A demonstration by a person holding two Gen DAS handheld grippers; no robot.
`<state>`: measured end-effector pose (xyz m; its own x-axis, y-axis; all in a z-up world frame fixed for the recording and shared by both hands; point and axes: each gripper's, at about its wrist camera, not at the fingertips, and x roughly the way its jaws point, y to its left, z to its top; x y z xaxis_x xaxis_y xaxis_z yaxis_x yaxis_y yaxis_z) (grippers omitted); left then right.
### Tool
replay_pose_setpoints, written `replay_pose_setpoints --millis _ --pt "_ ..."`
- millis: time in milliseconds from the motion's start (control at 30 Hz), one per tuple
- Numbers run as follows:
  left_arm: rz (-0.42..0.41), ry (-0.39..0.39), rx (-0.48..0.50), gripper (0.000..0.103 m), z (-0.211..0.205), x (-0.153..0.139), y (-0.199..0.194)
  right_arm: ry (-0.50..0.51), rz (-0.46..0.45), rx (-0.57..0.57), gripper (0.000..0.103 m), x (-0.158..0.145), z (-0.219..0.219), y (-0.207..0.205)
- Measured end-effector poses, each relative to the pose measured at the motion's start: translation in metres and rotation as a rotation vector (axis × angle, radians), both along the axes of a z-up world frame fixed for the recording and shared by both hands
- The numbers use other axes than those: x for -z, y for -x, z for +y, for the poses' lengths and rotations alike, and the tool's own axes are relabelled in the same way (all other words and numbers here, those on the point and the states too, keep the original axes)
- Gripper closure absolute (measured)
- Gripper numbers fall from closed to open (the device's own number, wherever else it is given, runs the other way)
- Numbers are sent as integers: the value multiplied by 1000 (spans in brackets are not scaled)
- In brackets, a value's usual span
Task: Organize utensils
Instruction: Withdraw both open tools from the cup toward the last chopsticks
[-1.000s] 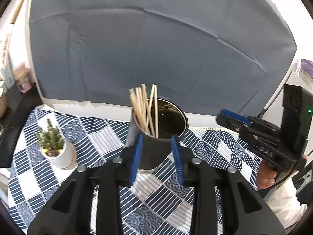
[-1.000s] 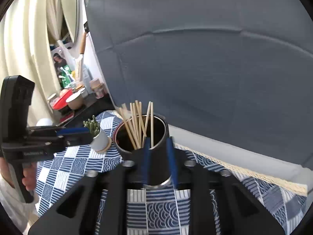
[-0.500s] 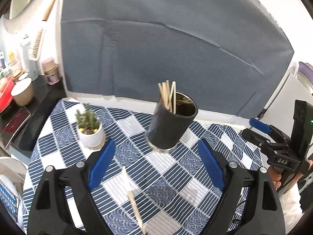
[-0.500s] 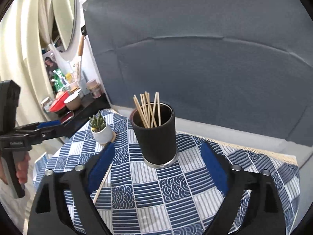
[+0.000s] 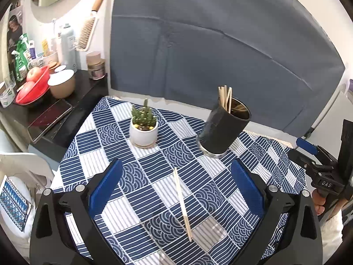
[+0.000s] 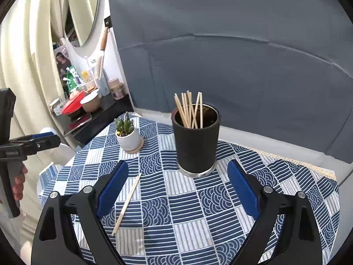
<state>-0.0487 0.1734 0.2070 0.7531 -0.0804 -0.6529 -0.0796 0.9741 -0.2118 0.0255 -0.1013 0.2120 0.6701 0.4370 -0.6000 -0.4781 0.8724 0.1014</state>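
Observation:
A black cylindrical holder (image 5: 222,130) (image 6: 196,146) stands upright on the blue patterned tablecloth, with several wooden chopsticks (image 6: 189,109) (image 5: 225,98) in it. One loose wooden chopstick (image 5: 182,202) (image 6: 126,205) lies flat on the cloth in front of the holder. My left gripper (image 5: 176,194) is open and empty, above the loose chopstick. My right gripper (image 6: 177,190) is open and empty, in front of the holder. The right gripper also shows at the right edge of the left wrist view (image 5: 317,165), and the left gripper at the left edge of the right wrist view (image 6: 33,143).
A small cactus in a white pot (image 5: 143,130) (image 6: 128,135) stands left of the holder. A dark side shelf (image 5: 66,101) to the left carries a red basket with apples, a bowl, jars and bottles. A grey-blue backdrop (image 5: 220,55) hangs behind the round table (image 6: 286,176).
Both grippers have opened, let go of the holder and drawn back and up from it. The loose chopstick on the cloth has come into view.

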Motion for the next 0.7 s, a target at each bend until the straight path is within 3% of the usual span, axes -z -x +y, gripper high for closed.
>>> replay_pose_setpoints --millis 200,400,700 --pt "32 -18 7 6 16 2 -2 1 15 29 16 -2 12 8" --pt "87 -38 89 6 30 8 -15 8 41 82 16 1 29 15" --pt "158 -48 189 6 59 35 -35 43 122 154 16 38 71 23"
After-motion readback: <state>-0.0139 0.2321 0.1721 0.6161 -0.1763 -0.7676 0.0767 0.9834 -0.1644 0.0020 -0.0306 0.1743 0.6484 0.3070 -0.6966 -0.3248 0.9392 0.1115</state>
